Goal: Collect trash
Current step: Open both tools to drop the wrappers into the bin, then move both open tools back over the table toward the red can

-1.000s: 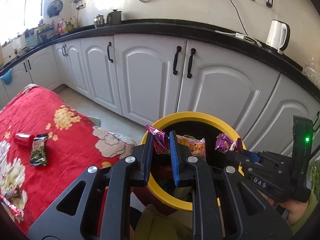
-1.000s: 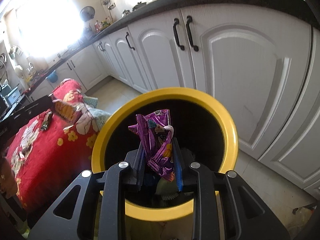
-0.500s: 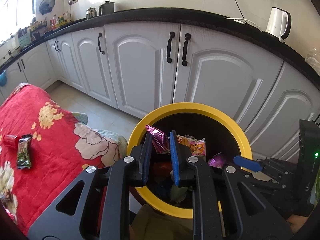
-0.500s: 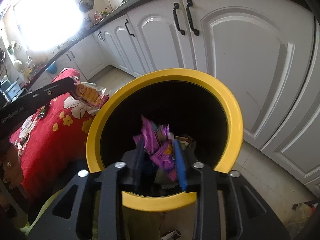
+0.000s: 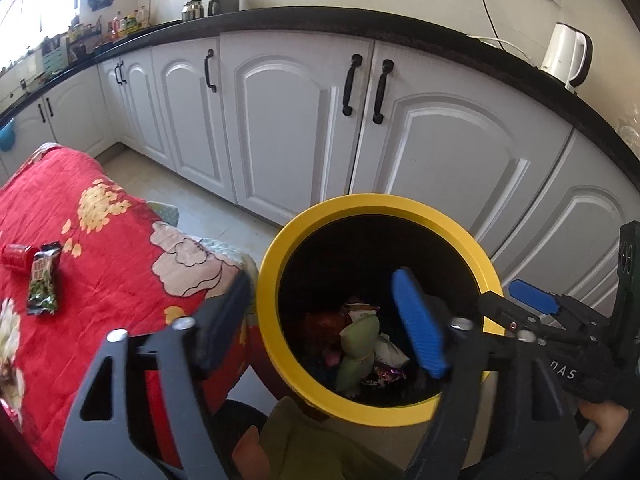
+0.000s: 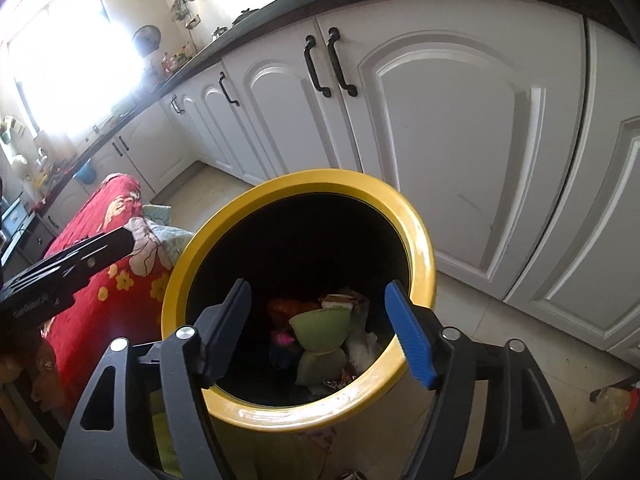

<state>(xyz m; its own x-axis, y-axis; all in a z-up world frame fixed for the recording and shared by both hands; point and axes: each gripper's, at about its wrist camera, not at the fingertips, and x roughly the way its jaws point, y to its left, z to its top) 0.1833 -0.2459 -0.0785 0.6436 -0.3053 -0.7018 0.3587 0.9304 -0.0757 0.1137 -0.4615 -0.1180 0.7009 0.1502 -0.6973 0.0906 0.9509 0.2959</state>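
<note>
Left wrist view showed the left gripper (image 5: 324, 320) spread wide and empty above the yellow-rimmed bin (image 5: 460, 240). The right gripper (image 6: 318, 330) was likewise parted and held nothing, poised over the same bin mouth. Its blue tip also appeared at the right edge of the left wrist view.

Status of collected items: several wrappers (image 6: 340, 308) lay at the bottom of the bin, among them a pale green piece, a pink one and some foil. Individual items could not be told apart in the dark interior.

Status of remaining items: on the red cloth (image 5: 120, 248) beside the bin, a green packet (image 5: 42, 282) lay touching or just beside a small red can (image 5: 16, 256). Another piece of foil showed at the cloth's lower left edge, partly cut off by the frame.

Assessment: the task was judged partly complete. With both grippers free, at least the packet and can remained to be fetched and dropped in the bin.
</note>
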